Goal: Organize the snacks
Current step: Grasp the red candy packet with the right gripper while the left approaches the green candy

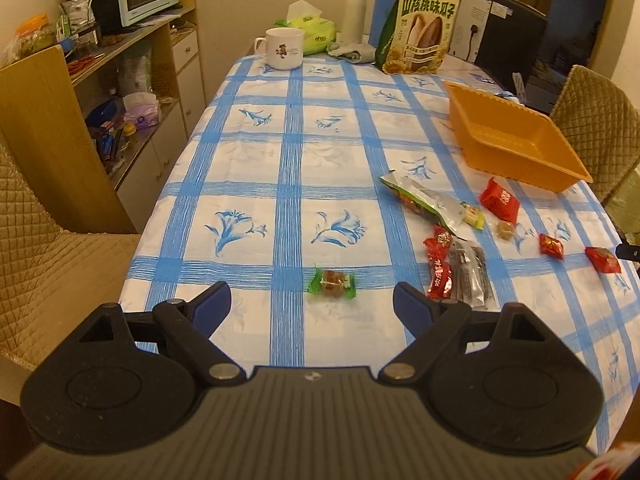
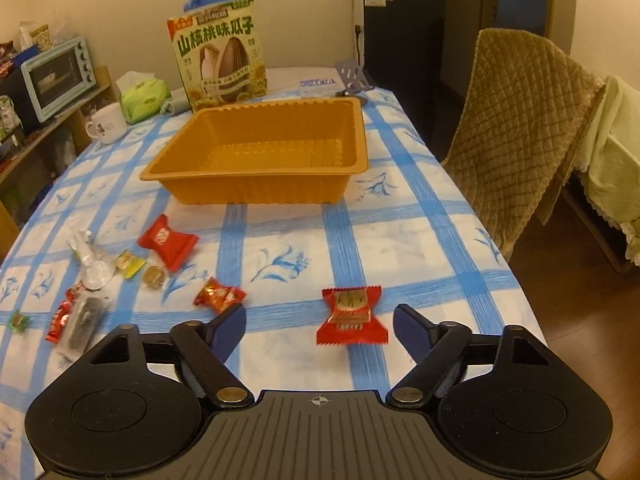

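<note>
- While both hand-held grippers hang low over the surface (image 1: 248,160), each has its two blue fingers spread wide apart and holds nothing.
- The left hand-held gripper (image 1: 312,304) has a small candy (image 1: 333,282) with green twisted ends lying flat just past its fingertips, in line with the gap between them.
- The right hand-held gripper (image 2: 319,326) has a red square pack (image 2: 351,315) lying flat between its fingers, nearer the right one, and not touching either.
- A red candy (image 2: 219,299) lies just beside the right gripper's left finger (image 2: 231,330).
- The orange tray (image 2: 256,190) sits farther back on the blue checked cloth, with no snacks in it.
- Between the tray and the grippers, more snacks lie in a loose bunch: a bigger red pack (image 2: 167,242), a brown cube (image 2: 154,277), a yellow candy (image 2: 130,264), a silver wrapper (image 2: 90,260), a dark stick pack (image 2: 84,322) and a red stick pack (image 2: 60,320) side by side.
- A tall seed bag (image 2: 220,58) stands upright behind the tray.
- A white mug (image 1: 283,48) and a green tissue pack (image 1: 314,32) sit at the far end.
</note>
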`<state>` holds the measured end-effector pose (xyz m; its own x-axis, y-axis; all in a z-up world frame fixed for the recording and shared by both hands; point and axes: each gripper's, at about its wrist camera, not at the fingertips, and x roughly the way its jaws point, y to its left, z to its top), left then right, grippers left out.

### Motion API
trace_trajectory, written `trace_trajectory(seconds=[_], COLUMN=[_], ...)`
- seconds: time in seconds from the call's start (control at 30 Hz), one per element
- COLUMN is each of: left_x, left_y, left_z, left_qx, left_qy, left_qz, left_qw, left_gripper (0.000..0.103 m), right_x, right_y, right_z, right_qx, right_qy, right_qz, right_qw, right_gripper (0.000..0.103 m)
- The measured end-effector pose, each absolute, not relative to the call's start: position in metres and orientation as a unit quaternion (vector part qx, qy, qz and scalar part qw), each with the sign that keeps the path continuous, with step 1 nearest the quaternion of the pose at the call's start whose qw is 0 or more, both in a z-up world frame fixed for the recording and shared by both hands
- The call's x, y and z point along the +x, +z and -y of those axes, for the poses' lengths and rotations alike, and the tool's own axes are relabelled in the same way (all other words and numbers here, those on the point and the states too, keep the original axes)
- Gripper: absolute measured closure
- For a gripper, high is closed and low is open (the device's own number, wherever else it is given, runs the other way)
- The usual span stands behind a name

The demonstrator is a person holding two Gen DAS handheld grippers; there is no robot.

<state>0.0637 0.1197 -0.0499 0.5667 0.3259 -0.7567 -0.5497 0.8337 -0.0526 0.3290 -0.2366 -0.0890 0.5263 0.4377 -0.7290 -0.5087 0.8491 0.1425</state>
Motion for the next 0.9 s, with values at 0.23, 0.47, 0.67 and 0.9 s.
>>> trace_trajectory(seconds=[0.23,0.47,0.67,0.9], left_x=[0.081,0.092,0.099,0.109], left_y=[-0.061,-0.068,-0.075,-0.092], left_z=[-0.121,-0.124,-0.126,-0.128], left_qx=[-0.149,-0.144,-0.136,-0.126], left_qy=[0.266,0.273,0.265,0.238], left_qz=[-0.403,-0.411,-0.418,-0.431], left_qw=[0.863,0.858,0.859,0.862], left_gripper=[0.016,0.018,0.021,0.04], right_x=[0.366,0.376,0.374,0.369], right_y=[-0.116,-0.131,-0.129,-0.11], right_z=[0.228,0.23,0.235,0.248], right_qx=[-0.061,-0.069,-0.07,-0.042], right_qy=[0.271,0.27,0.279,0.271], right_qz=[-0.434,-0.453,-0.444,-0.426], right_qw=[0.857,0.847,0.849,0.862], right_gripper=[0.042,0.059,0.077,0.078])
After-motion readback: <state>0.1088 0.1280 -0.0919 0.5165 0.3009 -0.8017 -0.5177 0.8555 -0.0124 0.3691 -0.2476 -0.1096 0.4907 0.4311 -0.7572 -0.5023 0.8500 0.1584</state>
